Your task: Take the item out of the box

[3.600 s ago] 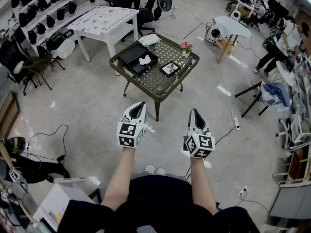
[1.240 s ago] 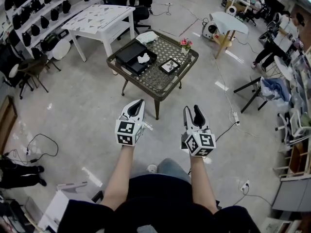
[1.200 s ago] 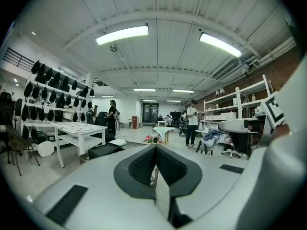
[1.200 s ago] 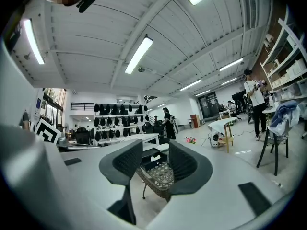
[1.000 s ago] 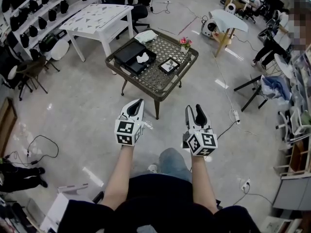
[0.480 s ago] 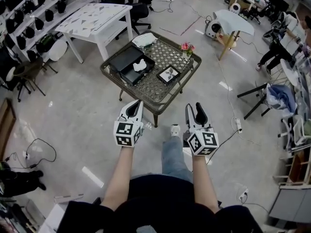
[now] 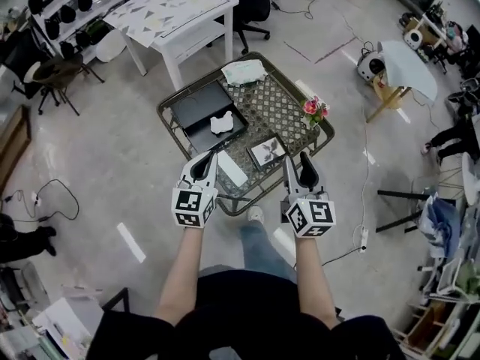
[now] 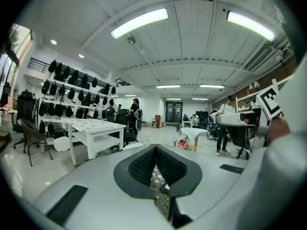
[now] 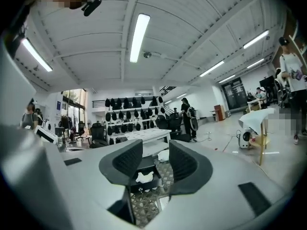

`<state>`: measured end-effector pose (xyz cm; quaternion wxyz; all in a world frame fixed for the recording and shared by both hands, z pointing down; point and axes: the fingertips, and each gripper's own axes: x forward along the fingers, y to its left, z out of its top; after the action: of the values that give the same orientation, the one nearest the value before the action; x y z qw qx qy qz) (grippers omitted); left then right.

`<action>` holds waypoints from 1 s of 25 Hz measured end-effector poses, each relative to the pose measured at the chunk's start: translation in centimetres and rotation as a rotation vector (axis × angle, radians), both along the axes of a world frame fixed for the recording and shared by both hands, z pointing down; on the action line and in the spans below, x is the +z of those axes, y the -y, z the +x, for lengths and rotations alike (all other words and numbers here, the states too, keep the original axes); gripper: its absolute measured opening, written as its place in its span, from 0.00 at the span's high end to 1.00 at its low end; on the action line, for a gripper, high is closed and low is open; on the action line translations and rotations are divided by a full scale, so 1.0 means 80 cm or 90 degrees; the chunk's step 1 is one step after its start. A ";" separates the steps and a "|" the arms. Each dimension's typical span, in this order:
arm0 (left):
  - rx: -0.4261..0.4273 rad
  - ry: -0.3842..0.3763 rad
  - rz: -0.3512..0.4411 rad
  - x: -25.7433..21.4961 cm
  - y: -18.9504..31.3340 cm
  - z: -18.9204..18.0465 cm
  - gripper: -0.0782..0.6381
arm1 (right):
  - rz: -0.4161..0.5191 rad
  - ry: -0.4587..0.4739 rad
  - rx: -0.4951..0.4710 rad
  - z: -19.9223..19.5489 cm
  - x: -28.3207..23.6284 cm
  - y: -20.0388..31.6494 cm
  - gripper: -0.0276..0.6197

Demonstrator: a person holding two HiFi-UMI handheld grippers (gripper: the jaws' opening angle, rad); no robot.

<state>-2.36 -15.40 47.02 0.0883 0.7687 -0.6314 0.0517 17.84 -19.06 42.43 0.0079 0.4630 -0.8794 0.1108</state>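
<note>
Left hand-held gripper (image 7: 208, 163) closed, right hand-held gripper (image 7: 296, 163) parted, both empty; white item (image 7: 220, 124) in box (image 7: 192, 102) indistinct

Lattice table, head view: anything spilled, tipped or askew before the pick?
Nothing stands out. The black box lies open and flat on the table with the white item inside, the flowers stand upright, and the picture frame lies flat near the box. No spill visible.

Stepped up to the lattice table (image 7: 279, 105); right gripper (image 7: 295, 160) now at its near edge, jaws parted from closed
</note>
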 end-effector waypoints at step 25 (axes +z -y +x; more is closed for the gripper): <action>-0.267 -0.003 -0.027 0.007 0.072 -0.113 0.86 | -0.064 -0.053 -0.307 -0.179 0.048 0.180 0.72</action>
<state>-11.40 -21.19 47.59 0.1148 0.6188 -0.7759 0.0436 3.49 -33.48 46.26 0.0935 0.2430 -0.9567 0.1300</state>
